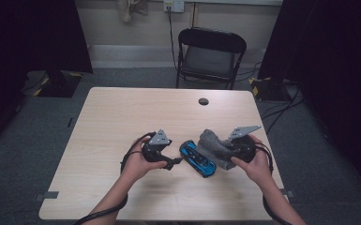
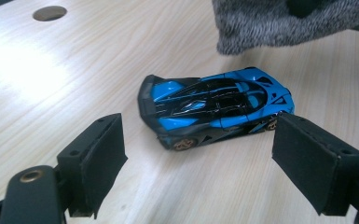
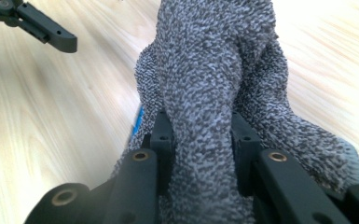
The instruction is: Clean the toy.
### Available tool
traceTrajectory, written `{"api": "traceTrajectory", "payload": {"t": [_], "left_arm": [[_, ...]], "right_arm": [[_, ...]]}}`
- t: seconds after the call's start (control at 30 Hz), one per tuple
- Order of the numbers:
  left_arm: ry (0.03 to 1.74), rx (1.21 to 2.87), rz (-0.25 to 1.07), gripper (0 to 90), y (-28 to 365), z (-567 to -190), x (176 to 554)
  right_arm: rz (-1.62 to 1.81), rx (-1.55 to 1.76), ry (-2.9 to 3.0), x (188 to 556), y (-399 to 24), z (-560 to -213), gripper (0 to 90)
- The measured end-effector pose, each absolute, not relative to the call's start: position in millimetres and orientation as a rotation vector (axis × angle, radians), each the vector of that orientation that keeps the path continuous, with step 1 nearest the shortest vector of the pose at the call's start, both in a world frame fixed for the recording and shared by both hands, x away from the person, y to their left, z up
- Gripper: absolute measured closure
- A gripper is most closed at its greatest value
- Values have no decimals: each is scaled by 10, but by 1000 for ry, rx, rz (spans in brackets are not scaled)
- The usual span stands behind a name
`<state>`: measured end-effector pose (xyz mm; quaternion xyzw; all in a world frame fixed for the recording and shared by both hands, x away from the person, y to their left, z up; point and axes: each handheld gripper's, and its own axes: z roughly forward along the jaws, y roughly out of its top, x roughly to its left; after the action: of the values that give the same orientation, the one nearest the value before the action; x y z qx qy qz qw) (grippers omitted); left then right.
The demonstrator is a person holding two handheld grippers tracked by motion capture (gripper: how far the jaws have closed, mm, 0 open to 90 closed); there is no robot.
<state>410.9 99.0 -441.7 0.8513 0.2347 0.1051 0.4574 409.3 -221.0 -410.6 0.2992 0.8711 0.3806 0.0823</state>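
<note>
Surface: light wood-grain top (image 1: 122, 117), rectangular with rounded corners, on grey carpet.

We note a round cable hole (image 1: 203, 101) near the far edge, right of centre. One blue and black toy car (image 2: 214, 106) rests directly on the surface on its wheels, near our side and right of centre, lying at a slant to the edges. We see bare wood across the far half and the left side.

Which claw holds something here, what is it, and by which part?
The right claw is shut on the grey cloth, pinching a bunched fold of it. The left claw is open and holds nothing; the blue toy car lies free on the table.
</note>
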Motion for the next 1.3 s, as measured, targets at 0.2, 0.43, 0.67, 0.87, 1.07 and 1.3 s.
{"api": "traceTrajectory", "payload": {"t": [0.2, 0.43, 0.67, 0.87, 1.07, 1.3], "left_arm": [[575, 2058, 280, 158, 1093, -4265, 4120], [510, 2027, 313, 156, 1087, -4067, 4134], [502, 2042, 267, 164, 1080, -4091, 4141], [499, 2060, 220, 327, 1178, -4171, 4135], [494, 2107, 191, 642, 1229, -4202, 4091], [606, 2099, 153, 750, 1345, -4158, 4074]], "right_arm": [[1143, 818, 2665, 4129, -1877, -4120, 696], [1157, 731, 2733, 4167, -1521, -4147, 696], [1144, 628, 2791, 4159, -1218, -4167, 696], [1155, 604, 2805, 4156, -1099, -4179, 696], [1135, 600, 2807, 4191, -1015, -4202, 700], [1157, 603, 2794, 4199, -919, -4216, 671]]}}
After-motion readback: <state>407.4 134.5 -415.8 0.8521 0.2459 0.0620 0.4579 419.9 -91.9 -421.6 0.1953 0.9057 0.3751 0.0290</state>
